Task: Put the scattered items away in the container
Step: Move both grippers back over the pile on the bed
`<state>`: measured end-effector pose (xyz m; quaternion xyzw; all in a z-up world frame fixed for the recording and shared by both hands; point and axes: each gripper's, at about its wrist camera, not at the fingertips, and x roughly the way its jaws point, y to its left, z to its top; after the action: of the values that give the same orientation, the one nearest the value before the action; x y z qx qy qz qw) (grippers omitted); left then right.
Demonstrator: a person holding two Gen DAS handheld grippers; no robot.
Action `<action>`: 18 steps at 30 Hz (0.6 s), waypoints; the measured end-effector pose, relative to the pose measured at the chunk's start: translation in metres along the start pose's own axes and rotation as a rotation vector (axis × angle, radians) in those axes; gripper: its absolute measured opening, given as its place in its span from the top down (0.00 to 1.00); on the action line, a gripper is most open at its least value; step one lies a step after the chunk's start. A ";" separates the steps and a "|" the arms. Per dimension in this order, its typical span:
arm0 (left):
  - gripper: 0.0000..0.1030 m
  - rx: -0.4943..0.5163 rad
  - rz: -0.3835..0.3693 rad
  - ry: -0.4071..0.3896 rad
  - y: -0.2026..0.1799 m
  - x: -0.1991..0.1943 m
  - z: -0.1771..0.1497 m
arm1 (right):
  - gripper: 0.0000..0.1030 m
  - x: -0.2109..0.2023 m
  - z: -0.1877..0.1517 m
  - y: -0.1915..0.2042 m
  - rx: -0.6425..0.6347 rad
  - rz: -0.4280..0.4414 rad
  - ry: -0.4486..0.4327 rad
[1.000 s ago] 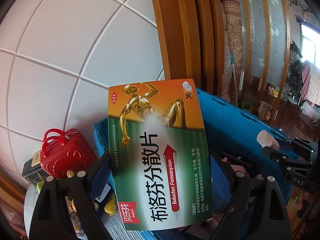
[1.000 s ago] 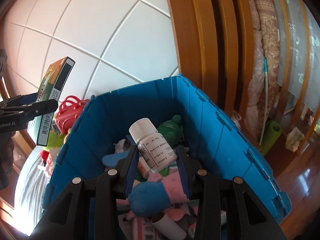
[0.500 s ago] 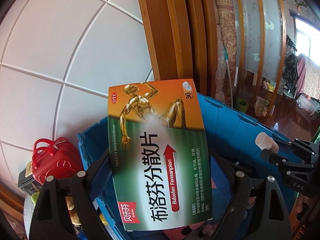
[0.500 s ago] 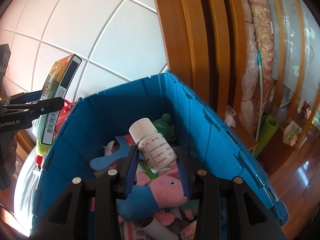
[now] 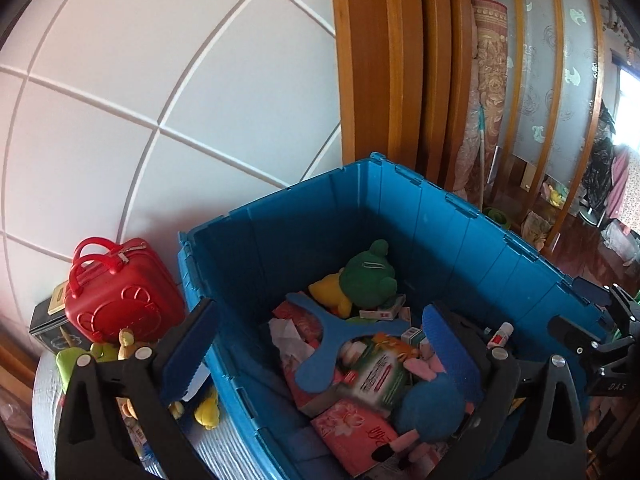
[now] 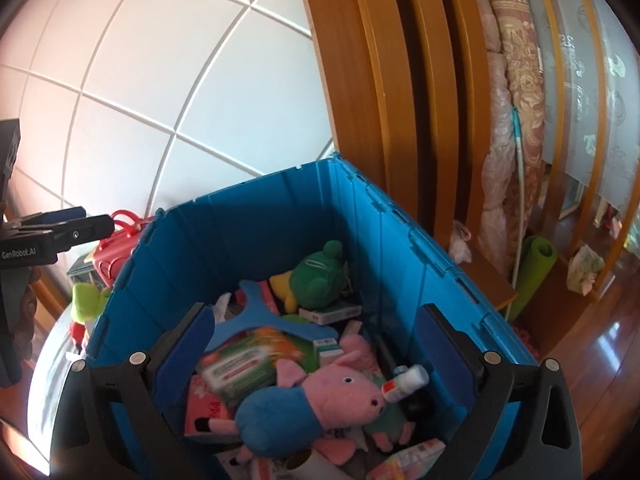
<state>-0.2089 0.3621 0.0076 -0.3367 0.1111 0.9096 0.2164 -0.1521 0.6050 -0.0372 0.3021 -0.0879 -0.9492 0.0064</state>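
Observation:
A blue bin (image 5: 400, 216) (image 6: 400, 248) holds several toys and boxes. My left gripper (image 5: 320, 356) hangs over its near left corner, jaws opening wide, nothing between them. The green and orange medicine box (image 5: 376, 376) (image 6: 240, 368) lies flat in the bin under a blue foam piece (image 5: 320, 344). My right gripper (image 6: 314, 348) is above the bin too, jaws opening, nothing in them. A small white bottle (image 6: 404, 382) (image 5: 500, 334) lies by the snout of a pink pig plush (image 6: 320, 396). The left gripper (image 6: 60, 232) shows at the left edge, the right gripper (image 5: 592, 344) at the right.
A red toy suitcase (image 5: 116, 296) and a black box stand left of the bin, with green and yellow plush toys (image 5: 76, 360) beside them. Behind are a white tiled wall and a wooden frame (image 6: 360, 120). A rolled carpet (image 6: 516, 80) and a green mat (image 6: 532, 272) stand right.
The left gripper let go of the medicine box, which now lies in the bin. The right gripper let go of the white bottle, which dropped beside the pig. Both jaws spread wide.

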 end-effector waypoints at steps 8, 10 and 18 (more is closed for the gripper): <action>0.00 -0.087 0.055 0.006 0.049 -0.026 -0.033 | 0.01 -0.010 -0.001 0.028 -0.043 0.028 -0.001; 0.00 -0.108 0.068 0.007 0.060 -0.033 -0.042 | 0.01 -0.014 -0.003 0.038 -0.061 0.036 0.001; 0.00 -0.168 0.094 0.006 0.104 -0.061 -0.080 | 0.01 -0.030 -0.012 0.087 -0.121 0.056 0.008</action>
<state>-0.1708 0.2233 -0.0059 -0.3506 0.0507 0.9240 0.1442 -0.1245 0.5195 -0.0150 0.3024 -0.0389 -0.9510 0.0517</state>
